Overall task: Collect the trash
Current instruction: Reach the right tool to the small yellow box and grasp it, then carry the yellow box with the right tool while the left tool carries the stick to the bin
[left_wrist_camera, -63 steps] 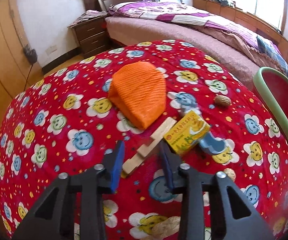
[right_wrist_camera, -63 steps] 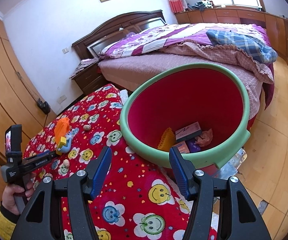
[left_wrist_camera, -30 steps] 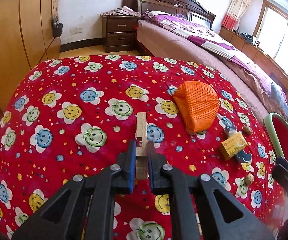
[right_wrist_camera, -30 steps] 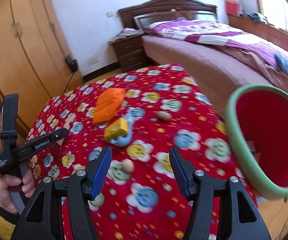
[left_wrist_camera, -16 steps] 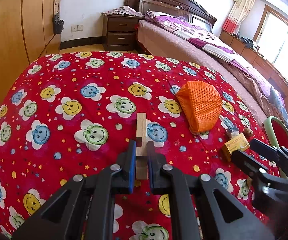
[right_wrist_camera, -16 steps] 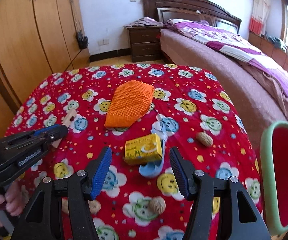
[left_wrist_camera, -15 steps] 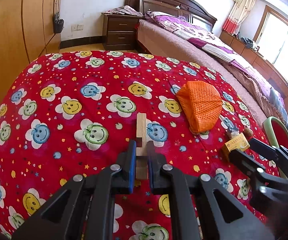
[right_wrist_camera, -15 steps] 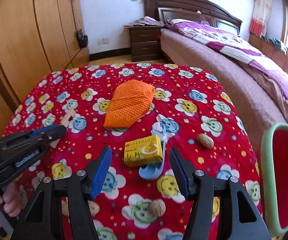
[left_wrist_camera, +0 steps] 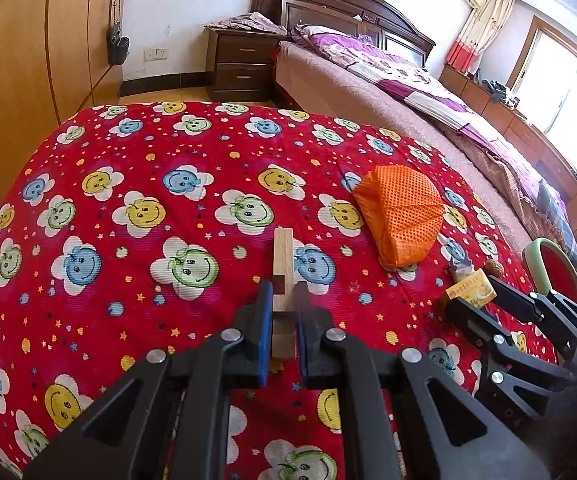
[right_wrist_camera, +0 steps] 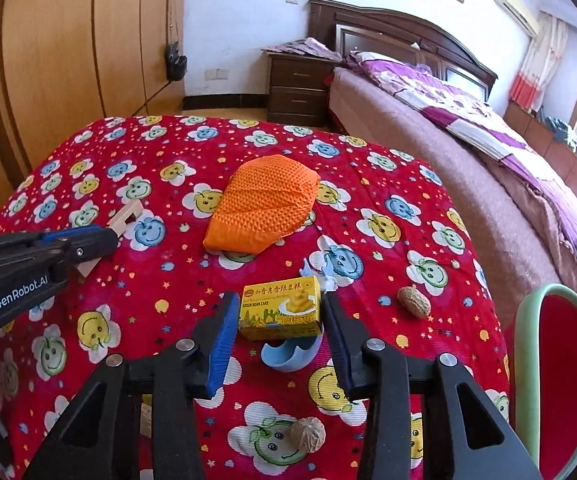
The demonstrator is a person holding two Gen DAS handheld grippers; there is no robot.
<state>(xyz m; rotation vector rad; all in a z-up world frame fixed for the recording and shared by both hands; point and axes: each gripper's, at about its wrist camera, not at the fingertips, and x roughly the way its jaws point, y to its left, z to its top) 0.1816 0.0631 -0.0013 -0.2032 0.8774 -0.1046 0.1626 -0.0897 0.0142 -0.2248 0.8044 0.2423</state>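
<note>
**Trash pickup: two grippers at two items**

Tabletop [left_wrist_camera: 136,152] under a red smiley-flower cloth fills both views. Only the right wrist view shows much of the red bin [right_wrist_camera: 560,364] with a green rim, off to the right gripper's right; the left view catches just a sliver of it. An orange mesh bag [right_wrist_camera: 264,208] lies ahead of both grippers. The left gripper [left_wrist_camera: 282,312] is clamped on a wooden block [left_wrist_camera: 282,256], which juts forward from its pads. The right gripper [right_wrist_camera: 278,320] has just been closing, its pads flanking a yellow cake box [right_wrist_camera: 280,308] with a small gap at each side. The right view alone shows a blue scoop [right_wrist_camera: 288,356] under the box, a peanut [right_wrist_camera: 414,301] to the right, and a walnut [right_wrist_camera: 307,434] nearer the camera.
</note>
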